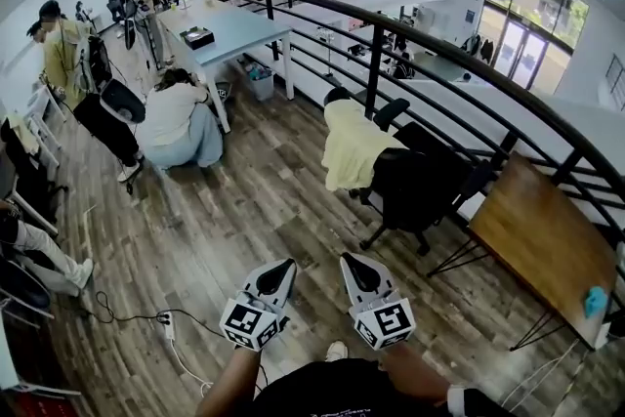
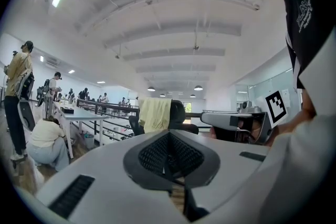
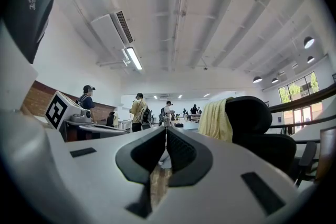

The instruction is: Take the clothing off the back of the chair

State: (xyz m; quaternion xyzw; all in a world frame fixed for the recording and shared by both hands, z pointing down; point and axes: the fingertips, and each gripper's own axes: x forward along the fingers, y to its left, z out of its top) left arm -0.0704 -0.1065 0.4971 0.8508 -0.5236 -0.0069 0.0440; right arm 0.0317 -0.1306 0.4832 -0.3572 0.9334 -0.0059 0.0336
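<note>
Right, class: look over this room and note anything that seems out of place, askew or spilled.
A pale yellow garment is draped over the back of the black office chair, hanging down its backrest instead of being put away. Nothing looks spilled or damaged.

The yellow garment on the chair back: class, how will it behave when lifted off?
The yellow garment hangs in soft folds over the black chair, so it is probably floppy and will sag below wherever it is pinched. It looks thin, so likely light. The chair's star base suggests a sideways tug might roll it.
</note>
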